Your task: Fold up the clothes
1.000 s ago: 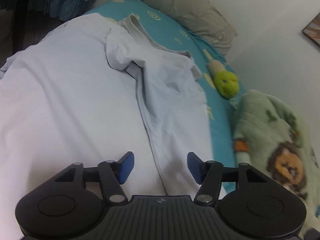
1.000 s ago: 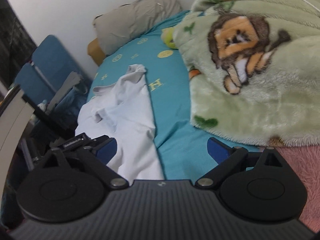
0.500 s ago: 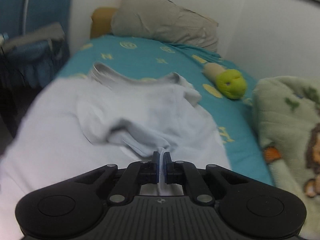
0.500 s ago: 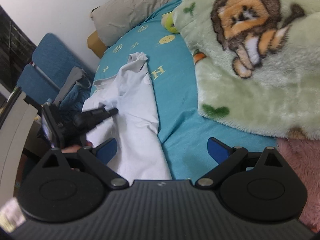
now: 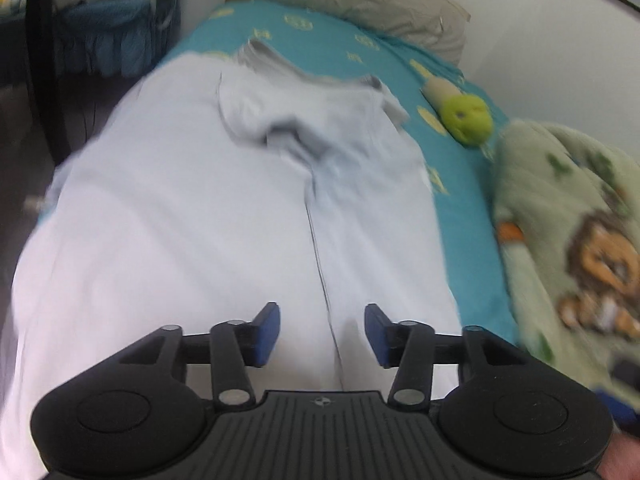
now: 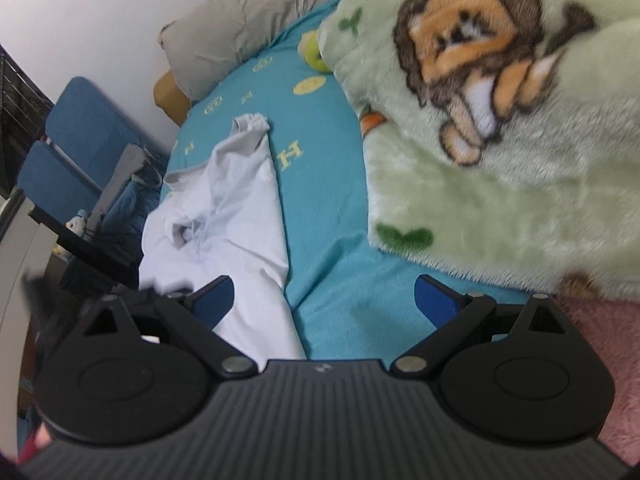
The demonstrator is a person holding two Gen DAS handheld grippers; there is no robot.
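— Crowding the bed's [image 6: 328,208] right side, what was seen?
— A lion blanket [image 6: 500,160] and green toy [image 5: 466,120]; the pale shirt [image 5: 240,220] was spread leftward.
— And each hand-held gripper?
— Left [image 5: 322,334] and right [image 6: 324,304] were spread apart, nothing held.

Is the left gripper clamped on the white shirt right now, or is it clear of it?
Cannot tell. In the left wrist view the left gripper stands open, nothing pinched, over the white shirt; whether its fingers graze the cloth underneath is unclear.
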